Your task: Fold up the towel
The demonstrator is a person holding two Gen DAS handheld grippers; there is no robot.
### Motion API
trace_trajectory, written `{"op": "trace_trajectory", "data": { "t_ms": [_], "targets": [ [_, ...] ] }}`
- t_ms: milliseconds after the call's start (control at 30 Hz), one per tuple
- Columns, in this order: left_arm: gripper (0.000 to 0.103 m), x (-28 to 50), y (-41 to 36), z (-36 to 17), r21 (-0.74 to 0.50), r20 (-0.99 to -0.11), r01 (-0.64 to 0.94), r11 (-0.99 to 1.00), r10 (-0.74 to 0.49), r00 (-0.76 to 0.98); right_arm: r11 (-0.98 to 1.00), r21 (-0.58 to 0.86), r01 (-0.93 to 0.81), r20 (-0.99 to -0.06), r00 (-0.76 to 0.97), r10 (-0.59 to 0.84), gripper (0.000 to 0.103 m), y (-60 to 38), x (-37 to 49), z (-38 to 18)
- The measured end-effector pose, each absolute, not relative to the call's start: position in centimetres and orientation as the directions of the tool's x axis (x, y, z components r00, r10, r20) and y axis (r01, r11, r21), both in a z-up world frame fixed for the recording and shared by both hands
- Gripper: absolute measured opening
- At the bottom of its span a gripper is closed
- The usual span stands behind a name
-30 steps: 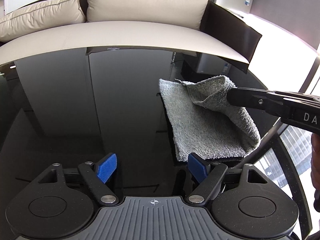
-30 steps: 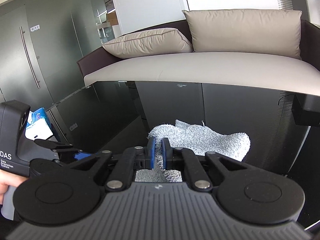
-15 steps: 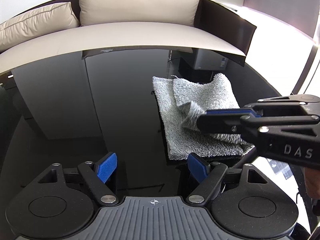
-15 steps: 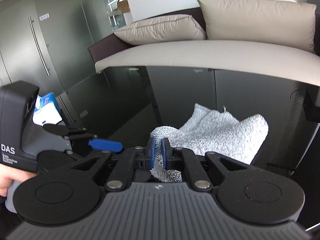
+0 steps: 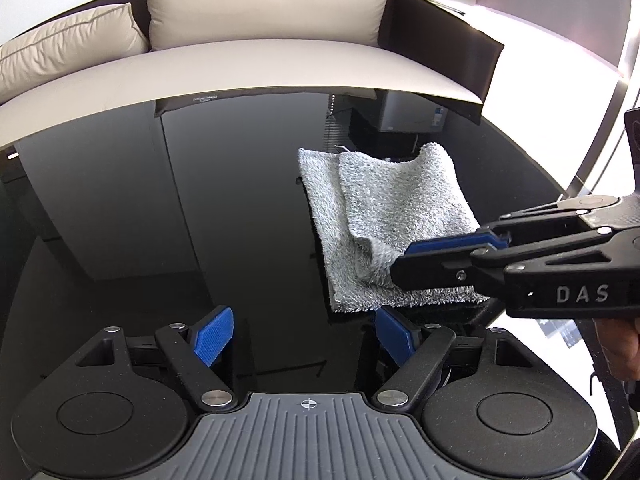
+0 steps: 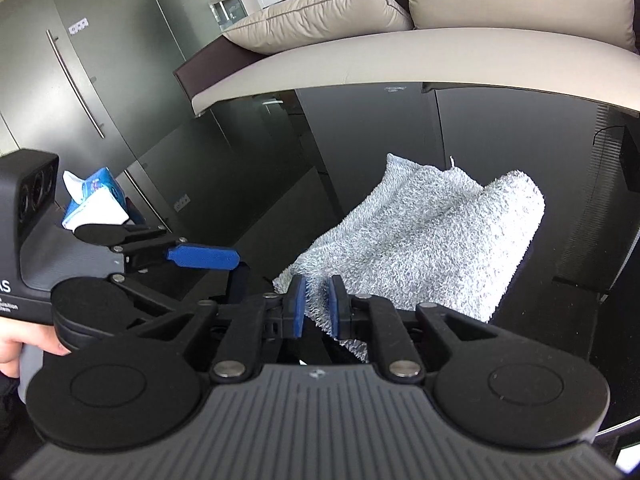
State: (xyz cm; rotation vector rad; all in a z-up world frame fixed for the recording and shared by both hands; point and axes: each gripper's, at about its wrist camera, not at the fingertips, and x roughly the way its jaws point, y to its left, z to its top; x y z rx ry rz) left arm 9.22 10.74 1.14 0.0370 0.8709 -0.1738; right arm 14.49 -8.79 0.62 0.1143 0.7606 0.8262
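A grey terry towel [image 5: 400,204] lies folded over on the black glass table [image 5: 160,220], its upper layer still rumpled. My right gripper [image 5: 404,264] reaches in from the right at the towel's near corner. In the right wrist view its jaws are opening: the blue pads [image 6: 298,308] stand a little apart, with the towel [image 6: 420,240] corner loose between them. My left gripper [image 5: 304,332] hovers wide open and empty just in front of the towel's near edge. It shows in the right wrist view as the left gripper [image 6: 224,270].
A beige sofa [image 5: 280,60] with cushions runs along the table's far side. A blue and white tissue pack [image 6: 96,196] sits beyond the left gripper. The table's curved edge [image 5: 560,184] passes close to the right of the towel. A hand [image 6: 16,352] holds the left gripper.
The right gripper drew the towel's corner over toward the near side, laying the top layer down, and its pads have parted. The left gripper kept still and open.
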Motion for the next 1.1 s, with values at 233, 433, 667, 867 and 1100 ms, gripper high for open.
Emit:
{"op": "trace_trajectory", "data": {
  "t_ms": [233,433,667,867,1100],
  "targets": [
    [0.075,9.0,11.3,1.7,-0.055,-0.757,0.157,0.986,-0.144,0.637,0.765,0.323,-0.557,-0.509,0.578,0.637,0.049,-9.3,15.7,2.5],
    [0.076,9.0,11.3,1.8,-0.067,-0.757,0.169,0.983,-0.161,0.634,0.834,0.191,-0.517,-0.539,0.655,0.529,0.049,-6.7,17.5,2.1],
    [0.076,9.1,11.7,1.7,-0.091,-0.755,0.171,0.981,-0.180,0.631,0.883,0.057,-0.466,-0.596,0.693,0.405,0.049,-4.7,19.5,-0.1],
    [0.076,9.0,12.3,1.6,-0.098,-0.754,0.171,0.980,-0.185,0.631,0.906,0.052,-0.419,-0.620,0.698,0.359,0.040,-4.9,21.2,-1.3],
    [0.076,9.0,12.2,1.5,-0.100,-0.752,0.172,0.980,-0.188,0.632,0.915,0.057,-0.400,-0.616,0.706,0.348,0.010,-5.5,21.8,-1.8]
  ]
}}
